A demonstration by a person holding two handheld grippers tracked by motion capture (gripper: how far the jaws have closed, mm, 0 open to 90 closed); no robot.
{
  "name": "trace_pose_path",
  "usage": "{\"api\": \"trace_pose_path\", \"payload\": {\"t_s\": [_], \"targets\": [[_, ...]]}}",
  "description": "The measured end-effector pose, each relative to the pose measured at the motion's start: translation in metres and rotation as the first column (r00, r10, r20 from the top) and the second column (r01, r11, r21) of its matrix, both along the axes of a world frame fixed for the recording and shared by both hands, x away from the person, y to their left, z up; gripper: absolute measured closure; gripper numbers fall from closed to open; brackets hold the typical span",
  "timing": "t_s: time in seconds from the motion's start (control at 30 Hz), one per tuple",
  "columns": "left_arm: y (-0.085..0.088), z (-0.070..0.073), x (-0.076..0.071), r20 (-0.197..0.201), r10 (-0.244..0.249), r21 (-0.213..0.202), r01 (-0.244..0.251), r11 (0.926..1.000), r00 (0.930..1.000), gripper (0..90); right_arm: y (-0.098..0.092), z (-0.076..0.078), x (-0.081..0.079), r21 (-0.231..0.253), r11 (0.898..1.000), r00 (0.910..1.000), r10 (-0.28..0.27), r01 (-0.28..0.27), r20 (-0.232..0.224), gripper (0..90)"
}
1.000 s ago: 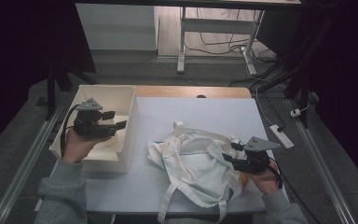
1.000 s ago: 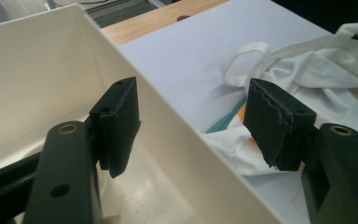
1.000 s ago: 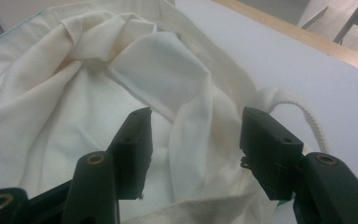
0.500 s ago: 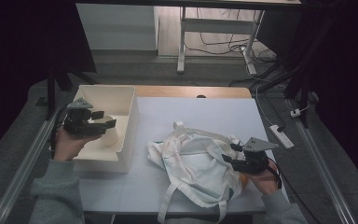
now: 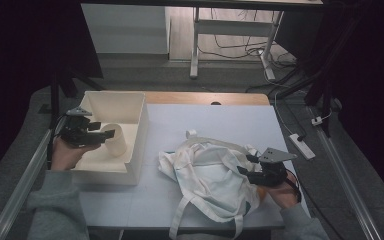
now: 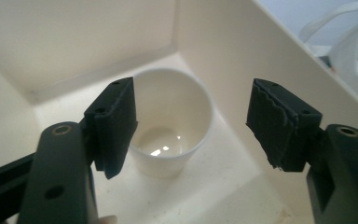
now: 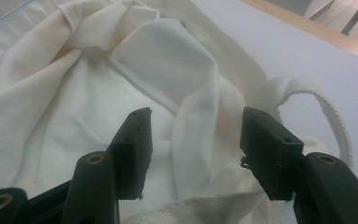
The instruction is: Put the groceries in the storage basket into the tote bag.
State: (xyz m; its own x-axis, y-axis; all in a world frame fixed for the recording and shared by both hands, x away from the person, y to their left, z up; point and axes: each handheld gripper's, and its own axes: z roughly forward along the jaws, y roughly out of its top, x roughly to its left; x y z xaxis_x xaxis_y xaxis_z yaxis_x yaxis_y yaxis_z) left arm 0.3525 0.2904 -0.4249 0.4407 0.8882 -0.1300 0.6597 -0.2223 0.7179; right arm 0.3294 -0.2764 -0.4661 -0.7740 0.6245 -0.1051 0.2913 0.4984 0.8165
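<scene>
Cup (image 6: 170,122) sits ungrasped in the box (image 5: 139,131), my left tool (image 6: 192,122) just widening around it, right tool (image 7: 196,154) gaping over the bag (image 5: 207,175), packing undone.

My left gripper (image 5: 111,134), matte black from jaws to body, hangs over a plain white paper cup (image 6: 170,122) with a glossy, unpatterned inside, standing in a cream-white box (image 5: 139,145) at the left of the scene. My right gripper (image 5: 243,165) is the same black and carries a grey plate on top. Under it lies an off-white cloth tote bag (image 5: 207,177), unprinted, its webbing handles (image 7: 324,108) the same pale shade. The tabletop (image 5: 220,117) is pale blue-grey with a light wood strip (image 5: 205,98) along its far edge. My sleeves (image 5: 55,207) are grey-green.
</scene>
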Motion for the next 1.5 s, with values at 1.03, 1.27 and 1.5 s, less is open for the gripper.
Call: {"api": "trace_pose_path", "payload": {"t_s": [1.03, 1.27, 1.5], "targets": [[-0.022, -0.042, 0.045, -0.110, 0.001, 0.134, 0.014, 0.9908, 0.9939, 18.6, 0.002, -0.003, 0.001, -0.008, 1.000, 1.0000, 0.003, -0.003, -0.004, 43.4], [-0.016, -0.034, 0.040, -0.082, 0.019, 0.109, -0.010, 0.9940, 0.9964, 19.3, 0.002, -0.001, 0.000, -0.006, 1.000, 1.0000, 0.001, -0.001, 0.003, 43.4], [-0.009, -0.005, 0.022, 0.034, 0.024, -0.012, -0.023, 0.9996, 0.9991, 19.3, 0.001, 0.000, 0.000, -0.006, 1.000, 1.0000, -0.002, 0.002, 0.008, 43.4]]}}
